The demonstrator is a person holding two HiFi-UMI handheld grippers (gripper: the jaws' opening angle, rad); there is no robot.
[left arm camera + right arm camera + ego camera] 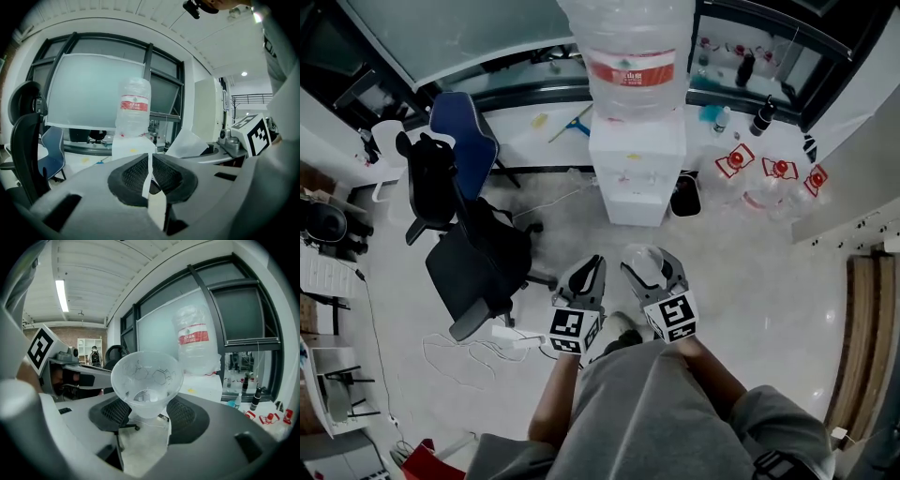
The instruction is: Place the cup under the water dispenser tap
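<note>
A clear plastic cup point(146, 383) sits upright between the pads of my right gripper point(147, 411), which is shut on it. In the head view the cup point(642, 259) is held by the right gripper point(651, 272) above the floor, a short way in front of the white water dispenser point(636, 173) with its big bottle point(628, 56). My left gripper point(586, 281) is beside it on the left. Its pads meet in a thin slit in the left gripper view, with nothing in my left gripper point(150, 176). The dispenser point(132, 146) stands straight ahead. The tap itself is too small to make out.
A black office chair point(478, 258) and a blue chair point(464, 131) stand to the left. A power strip with a white cable point(517, 339) lies on the floor near my left leg. A black bin point(685, 195) and spare water bottles with red caps point(736, 161) sit right of the dispenser.
</note>
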